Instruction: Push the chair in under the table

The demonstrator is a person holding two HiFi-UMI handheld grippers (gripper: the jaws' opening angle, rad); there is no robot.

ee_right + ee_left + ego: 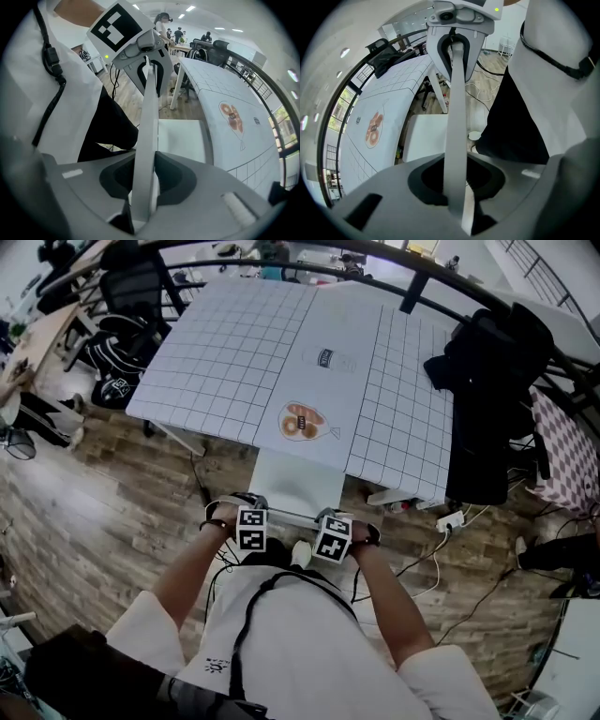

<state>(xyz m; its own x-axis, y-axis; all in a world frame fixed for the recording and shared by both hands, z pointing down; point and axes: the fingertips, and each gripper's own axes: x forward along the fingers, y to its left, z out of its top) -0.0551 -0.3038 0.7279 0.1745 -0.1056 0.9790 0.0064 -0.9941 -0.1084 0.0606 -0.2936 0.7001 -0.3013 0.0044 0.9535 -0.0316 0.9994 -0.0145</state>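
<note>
Now the white chair sits half under the gridded table at its near edge, left gripper and right gripper clamped on its backrest. Black jacket overhangs the right edge; label print unreadable.

We log: white short-sleeved shirt | thin black cord looped down its front | small black print at left hem | black trousers | dark wristbands | left gripper, right gripper: grey moulded bodies, black-and-white marker cubes
</note>
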